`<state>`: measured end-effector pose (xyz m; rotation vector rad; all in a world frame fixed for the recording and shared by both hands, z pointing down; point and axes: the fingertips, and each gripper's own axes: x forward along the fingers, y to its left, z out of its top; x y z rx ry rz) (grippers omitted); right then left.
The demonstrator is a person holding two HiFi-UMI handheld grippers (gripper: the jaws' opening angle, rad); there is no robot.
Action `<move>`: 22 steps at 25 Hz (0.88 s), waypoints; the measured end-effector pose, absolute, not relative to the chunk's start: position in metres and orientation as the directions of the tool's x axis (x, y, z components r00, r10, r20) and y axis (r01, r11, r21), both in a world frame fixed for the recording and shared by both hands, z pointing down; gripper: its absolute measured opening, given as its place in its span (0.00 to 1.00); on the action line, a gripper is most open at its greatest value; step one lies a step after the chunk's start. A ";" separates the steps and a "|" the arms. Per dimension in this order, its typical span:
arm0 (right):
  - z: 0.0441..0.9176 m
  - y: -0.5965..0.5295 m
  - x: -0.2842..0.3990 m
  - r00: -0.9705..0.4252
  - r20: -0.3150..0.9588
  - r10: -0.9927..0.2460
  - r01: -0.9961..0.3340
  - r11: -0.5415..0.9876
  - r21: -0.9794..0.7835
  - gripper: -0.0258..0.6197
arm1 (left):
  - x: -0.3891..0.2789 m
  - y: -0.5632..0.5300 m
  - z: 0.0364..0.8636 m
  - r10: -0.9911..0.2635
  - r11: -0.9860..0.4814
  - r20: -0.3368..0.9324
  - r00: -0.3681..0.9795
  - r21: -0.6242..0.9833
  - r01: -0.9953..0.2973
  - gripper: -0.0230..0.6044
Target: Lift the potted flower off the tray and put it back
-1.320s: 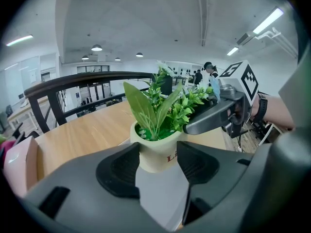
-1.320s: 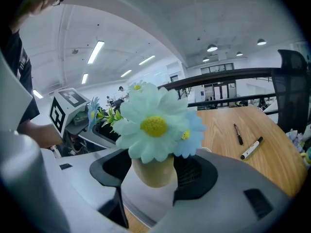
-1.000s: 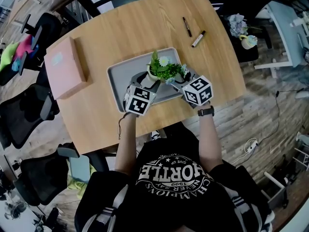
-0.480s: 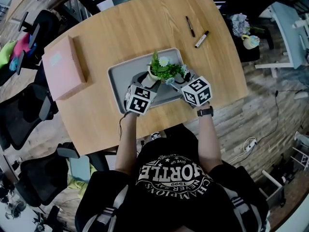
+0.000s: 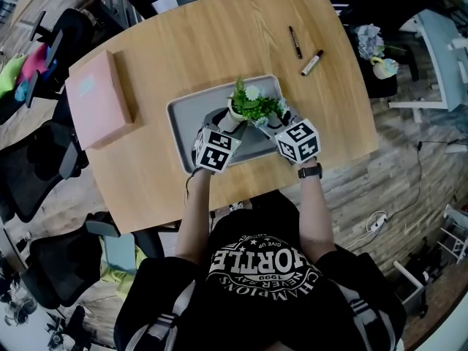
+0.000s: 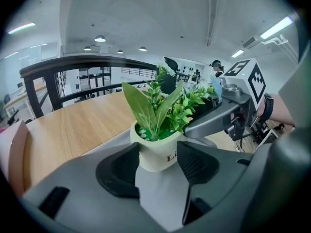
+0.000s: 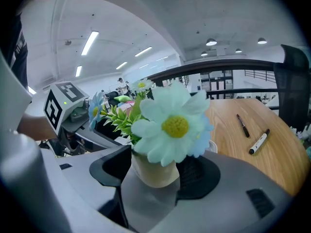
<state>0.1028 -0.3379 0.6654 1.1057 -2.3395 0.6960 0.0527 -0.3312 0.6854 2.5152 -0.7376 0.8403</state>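
The potted flower (image 5: 251, 107), small cream pot w/ green leaves and a pale daisy, is in the flat grey tray (image 5: 183, 126) or just over it, can't tell. Prob light; pot hard, smooth, a bit slippy. Hold the pot, not the bendy leaves. Left claw (image 5: 227, 119) and right claw (image 5: 270, 123) each squeeze it. Wood table (image 5: 219, 42) under all.

The left gripper (image 5: 224, 120) and right gripper (image 5: 268, 123) clamp the potted flower (image 5: 248, 105) from the near side, closing that approach. The left of the tray (image 5: 183, 126) and the bench (image 5: 205, 42) beyond lie open. A box (image 5: 99, 97) stands well left, and markers (image 5: 312, 62) lie far right.
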 end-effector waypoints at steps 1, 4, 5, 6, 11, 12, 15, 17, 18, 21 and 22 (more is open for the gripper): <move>0.666 -0.338 0.102 -0.572 0.594 -0.566 -0.799 0.549 -0.247 0.49 | 0.052 -0.332 0.686 -0.359 -0.787 0.637 0.682 0.187 -0.588 0.45; 0.667 -0.340 0.101 -0.569 0.598 -0.564 -0.799 0.550 -0.242 0.49 | 0.051 -0.332 0.688 -0.370 -0.783 0.630 0.682 0.183 -0.594 0.45; 0.668 -0.340 0.101 -0.568 0.600 -0.563 -0.800 0.550 -0.240 0.49 | 0.051 -0.332 0.688 -0.372 -0.783 0.631 0.681 0.181 -0.595 0.45; 0.669 -0.339 0.101 -0.565 0.604 -0.562 -0.801 0.550 -0.238 0.49 | 0.051 -0.331 0.689 -0.374 -0.784 0.633 0.678 0.176 -0.596 0.45; 0.672 -0.337 0.101 -0.545 0.623 -0.560 -0.809 0.545 -0.218 0.50 | 0.052 -0.330 0.692 -0.383 -0.792 0.647 0.660 0.138 -0.595 0.45; 0.674 -0.336 0.101 -0.541 0.628 -0.559 -0.811 0.545 -0.213 0.50 | 0.052 -0.329 0.693 -0.387 -0.793 0.649 0.656 0.130 -0.596 0.45; 0.680 -0.333 0.101 -0.523 0.655 -0.545 -0.819 0.535 -0.209 0.50 | 0.052 -0.327 0.698 -0.396 -0.795 0.662 0.636 0.099 -0.598 0.46; 0.682 -0.333 0.102 -0.512 0.670 -0.537 -0.828 0.516 -0.220 0.50 | 0.053 -0.326 0.700 -0.402 -0.791 0.669 0.626 0.091 -0.605 0.46; 0.682 -0.333 0.103 -0.509 0.672 -0.537 -0.832 0.506 -0.226 0.50 | 0.053 -0.326 0.701 -0.405 -0.784 0.669 0.624 0.097 -0.613 0.46; 0.682 -0.332 0.104 -0.501 0.674 -0.542 -0.843 0.483 -0.237 0.50 | 0.047 -0.325 0.705 -0.416 -0.752 0.681 0.603 0.115 -0.649 0.46; 0.682 -0.331 0.105 -0.495 0.678 -0.543 -0.846 0.478 -0.235 0.50 | 0.043 -0.325 0.709 -0.419 -0.746 0.693 0.587 0.105 -0.657 0.46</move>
